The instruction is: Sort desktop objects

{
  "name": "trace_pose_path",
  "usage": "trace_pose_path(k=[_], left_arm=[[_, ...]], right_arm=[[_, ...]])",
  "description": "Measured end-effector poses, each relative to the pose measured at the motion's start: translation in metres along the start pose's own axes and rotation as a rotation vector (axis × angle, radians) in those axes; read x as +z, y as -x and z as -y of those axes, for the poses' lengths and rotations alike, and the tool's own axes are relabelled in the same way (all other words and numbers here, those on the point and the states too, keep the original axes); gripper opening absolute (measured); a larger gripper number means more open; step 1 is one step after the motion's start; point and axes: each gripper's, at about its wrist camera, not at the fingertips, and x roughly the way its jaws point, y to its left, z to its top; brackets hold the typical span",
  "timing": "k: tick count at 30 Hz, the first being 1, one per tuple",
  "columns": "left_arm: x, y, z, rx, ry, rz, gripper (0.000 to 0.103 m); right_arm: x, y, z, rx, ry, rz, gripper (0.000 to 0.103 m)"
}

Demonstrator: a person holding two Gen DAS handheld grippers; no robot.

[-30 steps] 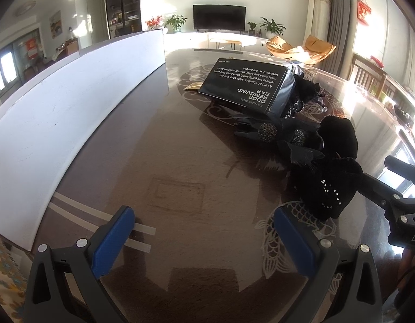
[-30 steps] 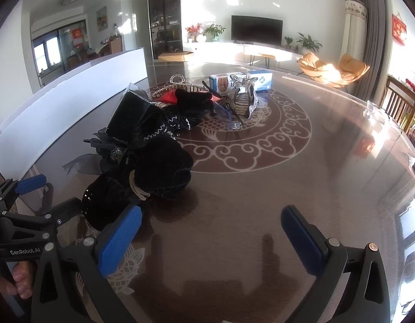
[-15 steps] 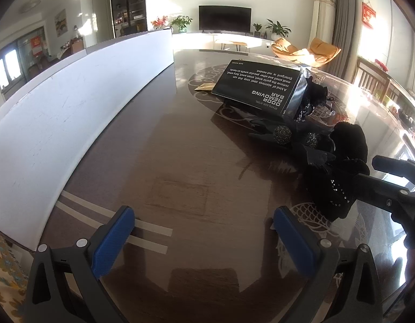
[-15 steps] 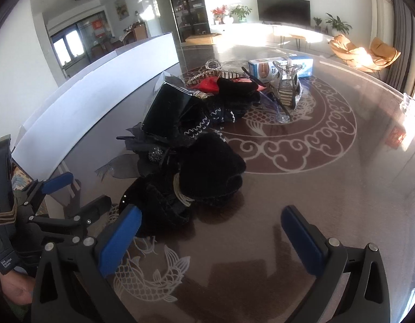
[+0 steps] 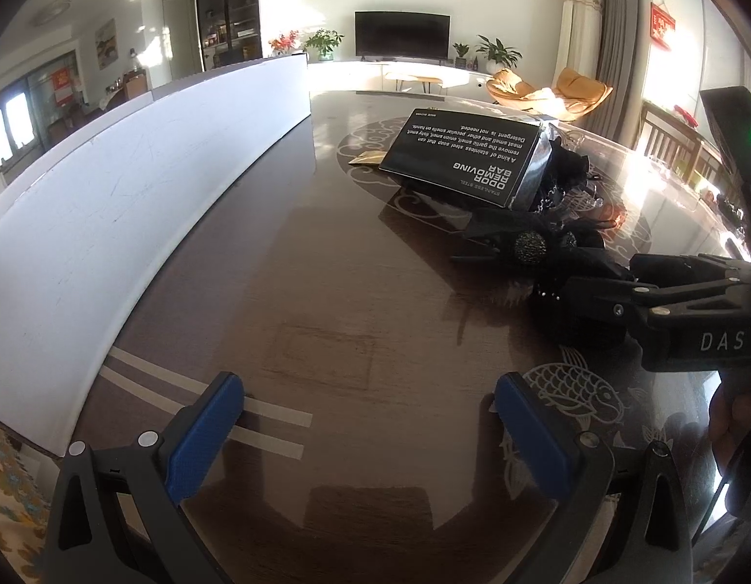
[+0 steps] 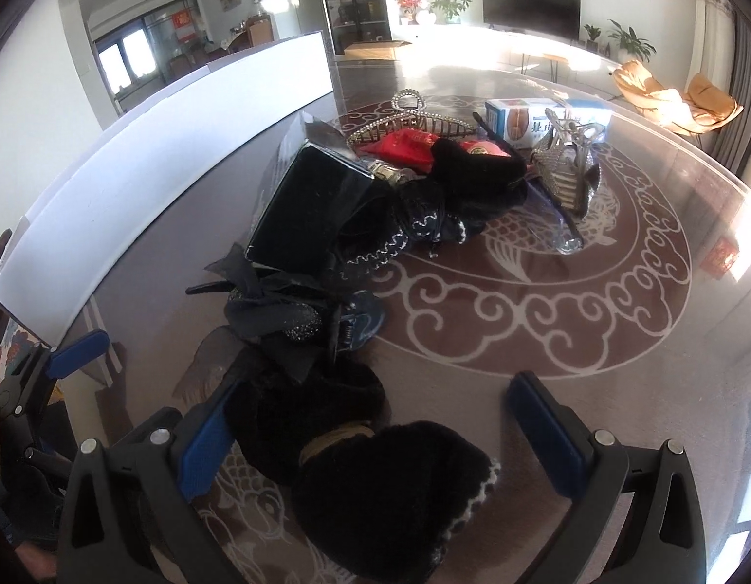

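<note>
A heap of hair accessories lies on the dark glass table. A black fuzzy hair bow with a gold band point(image 6: 370, 467) lies between the open fingers of my right gripper point(image 6: 380, 433). Beyond it are a black glitter bow clip point(image 6: 287, 311), a black box point(image 6: 307, 214), another black fuzzy bow point(image 6: 477, 175), a red packet point(image 6: 404, 143), a rhinestone claw clip point(image 6: 409, 119) and a silver clip point(image 6: 570, 165). My left gripper point(image 5: 370, 418) is open and empty over bare table. It sees the black box point(image 5: 467, 155) and the right gripper point(image 5: 667, 306).
A long white board point(image 5: 132, 194) stands along the table's left edge. A blue and white carton point(image 6: 526, 117) lies behind the heap. Two pale tape strips point(image 5: 258, 418) mark the table near the left gripper. The table's patterned circle point(image 6: 594, 301) spreads to the right.
My right gripper has moved forward and down over the nearest black fuzzy bow, which now lies between its fingers. The left gripper has barely moved.
</note>
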Motion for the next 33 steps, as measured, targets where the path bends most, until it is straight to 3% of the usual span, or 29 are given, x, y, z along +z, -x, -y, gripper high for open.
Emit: trace_pose_path(k=[8, 15, 22, 27, 33], left_arm=[[0.000, 0.000, 0.000, 0.001, 0.000, 0.000, 0.103], [0.001, 0.000, 0.001, 0.006, 0.005, 0.004, 0.103], [0.002, -0.001, 0.002, 0.005, 0.004, 0.004, 0.103], [0.002, -0.001, 0.002, 0.006, 0.004, 0.005, 0.103], [0.003, 0.000, 0.002, 0.007, 0.006, 0.008, 0.103]], right_arm=[[0.005, 0.021, 0.041, -0.199, -0.069, 0.017, 0.103], [-0.017, 0.046, 0.033, -0.189, -0.005, 0.021, 0.103], [-0.038, 0.040, 0.036, -0.166, 0.047, -0.013, 0.103], [-0.038, 0.036, 0.043, -0.119, -0.007, -0.010, 0.103], [-0.038, 0.034, 0.042, -0.127, -0.011, -0.003, 0.103]])
